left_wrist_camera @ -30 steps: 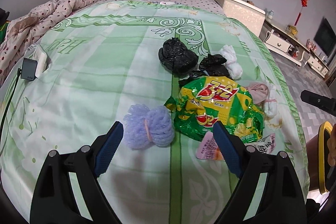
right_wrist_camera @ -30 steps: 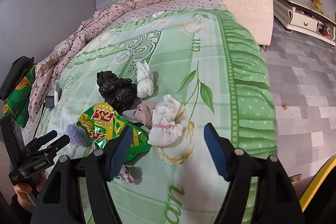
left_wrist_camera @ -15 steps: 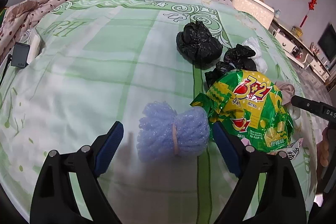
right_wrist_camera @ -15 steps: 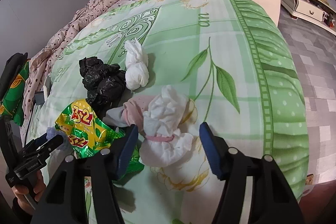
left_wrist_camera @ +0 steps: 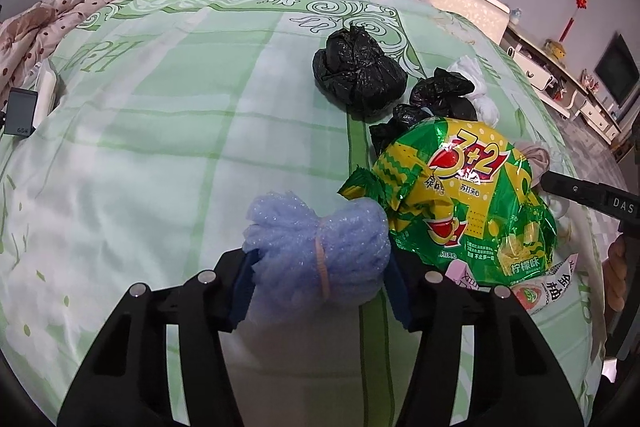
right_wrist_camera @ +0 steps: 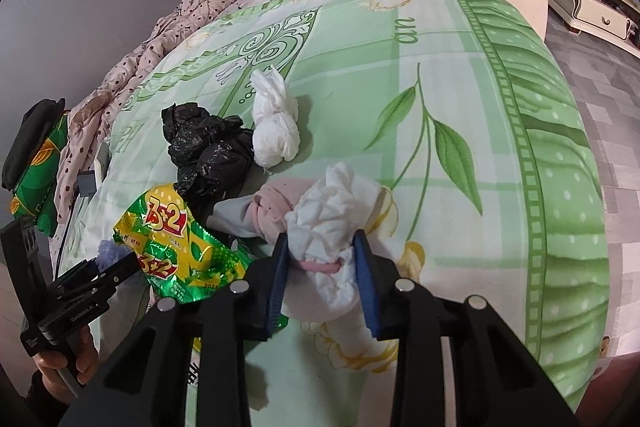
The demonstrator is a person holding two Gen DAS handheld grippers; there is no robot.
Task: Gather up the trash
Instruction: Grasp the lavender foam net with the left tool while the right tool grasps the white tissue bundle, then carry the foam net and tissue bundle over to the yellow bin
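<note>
Now the blue bundle (left_wrist_camera: 320,251), at 6 o'clock on the bed (left_wrist_camera: 160,107), is pinched between the jaws of the left gripper (left_wrist_camera: 320,287), which have just been closing. The white wad (right_wrist_camera: 326,243), tied with a pink band, is squeezed by the right gripper (right_wrist_camera: 322,281), whose jaws have likewise just been closing. A snack bag (left_wrist_camera: 468,195) is seen at 3 o'clock of the bundle, black bags (left_wrist_camera: 360,71) at 12 o'clock of it.

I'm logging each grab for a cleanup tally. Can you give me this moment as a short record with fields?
surface: bed with green sheet
left tool: jaws just closed on blue bundle
right tool: jaws just closed on white bundle
beside: snack bag, two black bags, another white bundle, pink bundle
lifted: neither yet
</note>
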